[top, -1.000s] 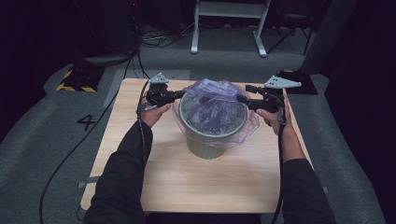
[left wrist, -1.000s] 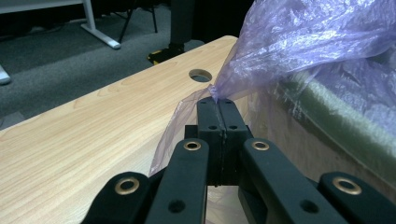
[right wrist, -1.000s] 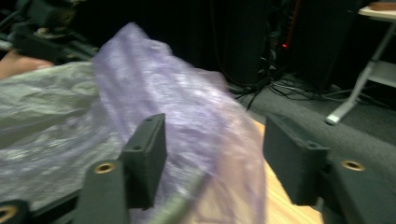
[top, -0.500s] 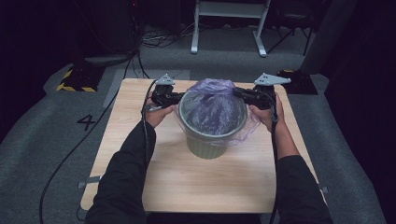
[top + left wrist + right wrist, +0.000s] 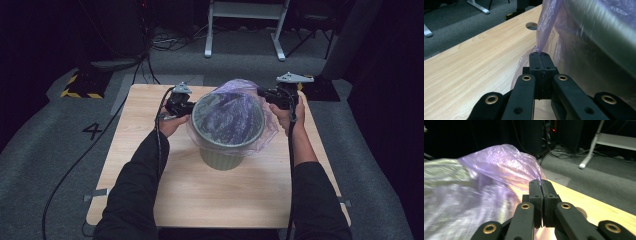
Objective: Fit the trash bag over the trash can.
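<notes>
One purple bag (image 5: 235, 107) draped over one green bin (image 5: 221, 156), mid-bench (image 5: 150, 200). Two hand-held grippers counted, flanking the bin: left hand-held gripper (image 5: 540, 55) clamped on the bag film at the bin's left wall; right hand-held gripper (image 5: 540, 182) just closed, pinching film at the right rim. Bag stretched crosswise between both, each equally near.
</notes>
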A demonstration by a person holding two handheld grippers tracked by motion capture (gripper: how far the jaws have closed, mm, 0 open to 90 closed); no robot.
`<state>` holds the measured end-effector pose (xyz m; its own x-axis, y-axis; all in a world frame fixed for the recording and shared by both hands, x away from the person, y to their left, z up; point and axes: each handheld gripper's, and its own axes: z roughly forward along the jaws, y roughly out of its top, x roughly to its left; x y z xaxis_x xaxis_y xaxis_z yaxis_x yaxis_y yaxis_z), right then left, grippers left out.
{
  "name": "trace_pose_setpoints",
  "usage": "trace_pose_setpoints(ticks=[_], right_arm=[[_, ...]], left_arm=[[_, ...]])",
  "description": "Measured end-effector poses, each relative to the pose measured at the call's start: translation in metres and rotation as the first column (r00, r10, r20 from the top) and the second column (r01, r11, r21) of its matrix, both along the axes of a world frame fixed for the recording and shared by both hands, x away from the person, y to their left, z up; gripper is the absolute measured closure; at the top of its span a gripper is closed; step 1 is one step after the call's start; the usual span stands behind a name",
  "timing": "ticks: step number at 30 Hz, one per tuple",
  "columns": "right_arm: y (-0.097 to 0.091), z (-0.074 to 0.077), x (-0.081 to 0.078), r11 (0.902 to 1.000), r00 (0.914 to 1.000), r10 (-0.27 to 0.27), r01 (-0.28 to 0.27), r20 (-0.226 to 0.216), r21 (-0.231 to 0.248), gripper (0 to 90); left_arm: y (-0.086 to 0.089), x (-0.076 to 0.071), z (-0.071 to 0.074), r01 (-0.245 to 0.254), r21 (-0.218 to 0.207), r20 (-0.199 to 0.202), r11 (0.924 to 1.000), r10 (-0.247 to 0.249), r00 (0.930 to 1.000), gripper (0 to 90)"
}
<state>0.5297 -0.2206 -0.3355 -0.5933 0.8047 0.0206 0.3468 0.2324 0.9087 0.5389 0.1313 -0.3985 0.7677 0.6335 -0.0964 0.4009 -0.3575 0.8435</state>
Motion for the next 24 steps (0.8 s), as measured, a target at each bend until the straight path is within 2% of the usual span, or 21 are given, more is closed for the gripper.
trace_pose_setpoints(ticks=[7,9,12,16,17,19,20,21,22,24], right_arm=[[0.003,-0.017,0.010,0.9996,0.9980,-0.018,0.016,-0.061,-0.025,87.2],[0.003,-0.025,0.012,0.9999,0.9963,-0.012,0.012,-0.085,-0.004,87.3],[0.003,-0.039,0.015,0.9998,0.9924,-0.010,0.008,-0.123,-0.017,87.7],[-0.002,-0.054,0.012,1.0000,0.9894,0.003,-0.002,-0.145,0.007,86.6],[-0.005,-0.056,0.011,1.0000,0.9901,0.000,0.001,-0.140,0.006,84.6],[-0.010,-0.058,0.008,0.9996,0.9911,-0.009,0.012,-0.133,0.025,74.0],[-0.014,-0.058,0.005,0.9990,0.9920,-0.021,0.026,-0.125,0.036,68.5],[-0.018,-0.057,0.003,0.9987,0.9931,-0.021,0.026,-0.115,0.043,64.3],[-0.022,-0.056,0.000,0.9986,0.9948,-0.017,0.022,-0.100,0.048,59.8],[-0.028,-0.053,-0.006,0.9985,0.9967,-0.035,0.038,-0.073,0.039,50.7]], left_arm=[[-0.004,-0.001,-0.018,0.021,0.029,-0.033,0.9993,-0.020,0.9992,90.0],[-0.003,-0.002,-0.023,0.019,0.027,-0.045,0.9995,-0.017,0.9988,90.0],[-0.001,-0.005,-0.033,0.023,0.032,-0.060,0.9992,-0.021,0.9980,90.0],[0.009,-0.012,-0.043,0.019,0.026,-0.065,0.9995,-0.017,0.9978,90.0],[0.014,-0.014,-0.044,0.009,0.024,-0.055,0.9997,-0.008,0.9984,90.0],[0.022,-0.019,-0.045,-0.014,0.007,-0.045,0.9999,0.015,0.9989,89.7],[0.027,-0.021,-0.044,-0.034,-0.005,-0.040,0.9994,0.033,0.9986,82.9],[0.035,-0.024,-0.043,-0.056,-0.020,-0.040,0.9982,0.055,0.9977,70.9],[0.041,-0.028,-0.043,-0.046,-0.036,-0.035,0.9983,0.045,0.9984,67.4],[0.052,-0.036,-0.039,-0.046,-0.041,-0.011,0.9981,0.046,0.9989,62.4]])
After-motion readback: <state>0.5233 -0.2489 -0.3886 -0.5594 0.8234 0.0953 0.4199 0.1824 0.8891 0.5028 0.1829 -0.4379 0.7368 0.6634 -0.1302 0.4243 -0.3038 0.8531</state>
